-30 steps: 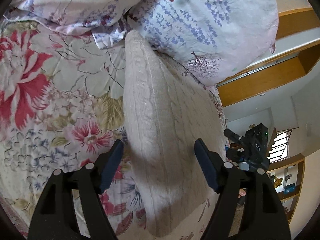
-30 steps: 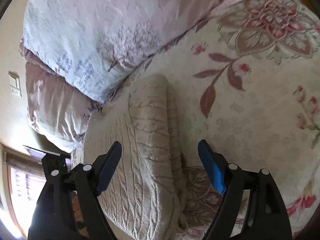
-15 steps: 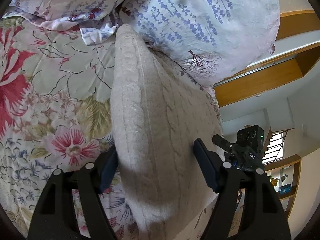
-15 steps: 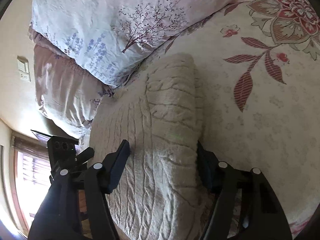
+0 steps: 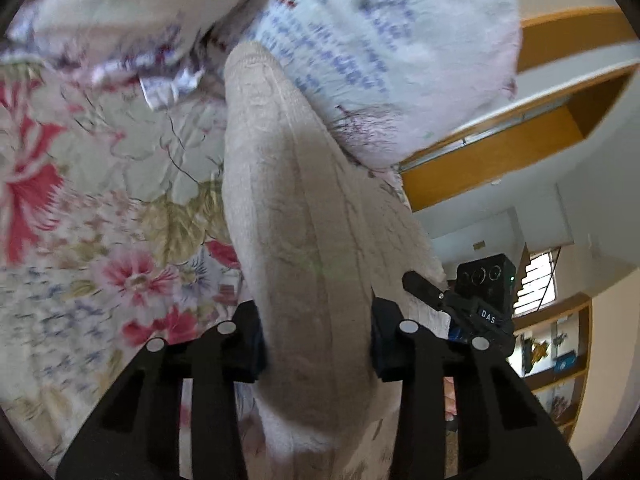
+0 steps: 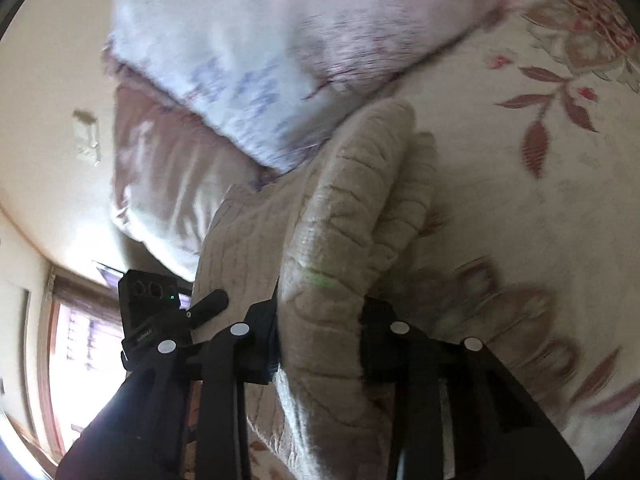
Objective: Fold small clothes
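A beige cable-knit sweater lies folded on the floral bedspread, its far end against a pillow. My left gripper is shut on a thick fold of the sweater at its near edge. The sweater also shows in the right wrist view, where my right gripper is shut on the bunched fold at the other side. Each gripper shows in the other's view: the right one and the left one. The fingertips are buried in the knit.
Two pillows with a lilac tree print lie behind the sweater, also in the right wrist view. The floral bedspread spreads to the left. A wooden headboard and shelves stand beyond the bed.
Both grippers moved forward onto the sweater's edge and closed on it, from wide open a second ago. The fold now bunches up between the fingers.
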Motion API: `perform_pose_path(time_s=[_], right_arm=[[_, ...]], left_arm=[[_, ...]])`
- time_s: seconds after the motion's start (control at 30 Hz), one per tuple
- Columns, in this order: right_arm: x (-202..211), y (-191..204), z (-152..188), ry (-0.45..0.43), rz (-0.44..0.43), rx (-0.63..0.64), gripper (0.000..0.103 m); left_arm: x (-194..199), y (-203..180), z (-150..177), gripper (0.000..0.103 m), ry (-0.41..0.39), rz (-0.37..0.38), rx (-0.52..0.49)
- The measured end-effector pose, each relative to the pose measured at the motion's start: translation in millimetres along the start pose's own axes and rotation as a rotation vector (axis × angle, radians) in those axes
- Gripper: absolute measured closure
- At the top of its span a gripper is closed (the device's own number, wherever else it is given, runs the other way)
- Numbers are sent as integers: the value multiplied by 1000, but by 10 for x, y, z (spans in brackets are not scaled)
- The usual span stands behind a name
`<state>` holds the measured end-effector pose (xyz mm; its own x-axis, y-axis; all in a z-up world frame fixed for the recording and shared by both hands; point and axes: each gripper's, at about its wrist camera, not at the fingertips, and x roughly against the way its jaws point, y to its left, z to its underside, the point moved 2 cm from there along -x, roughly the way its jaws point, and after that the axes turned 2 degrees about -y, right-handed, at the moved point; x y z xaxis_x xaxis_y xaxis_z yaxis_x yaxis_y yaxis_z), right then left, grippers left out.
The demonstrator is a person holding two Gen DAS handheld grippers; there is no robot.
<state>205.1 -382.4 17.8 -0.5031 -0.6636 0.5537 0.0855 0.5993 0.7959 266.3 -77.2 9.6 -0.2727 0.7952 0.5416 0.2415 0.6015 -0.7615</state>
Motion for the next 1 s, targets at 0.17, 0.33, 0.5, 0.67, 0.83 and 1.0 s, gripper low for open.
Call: perform_pose_path(time_s=[0.17, 0.33, 0.5, 0.67, 0.83, 1.0], right_arm=[[-138, 473, 179, -6, -46, 72, 72], [-394, 936, 351, -58, -35, 214, 72], [-1032, 788, 453, 84, 87, 175, 68], [-954, 695, 313, 85, 88, 118, 59], [-775, 651, 76, -9, 106, 88, 56], [-936, 723, -69, -16, 105, 140, 83]], left_arm=[[522, 88, 38, 65, -30, -8, -1], [1028, 248, 27, 63, -69, -54, -36], [1083, 963, 152, 58, -56, -184, 148], [1145, 1134, 267, 53, -102, -110, 193], [1163, 1118, 293, 49, -108, -137, 168], [1132, 1146, 257, 45, -112, -130, 186]])
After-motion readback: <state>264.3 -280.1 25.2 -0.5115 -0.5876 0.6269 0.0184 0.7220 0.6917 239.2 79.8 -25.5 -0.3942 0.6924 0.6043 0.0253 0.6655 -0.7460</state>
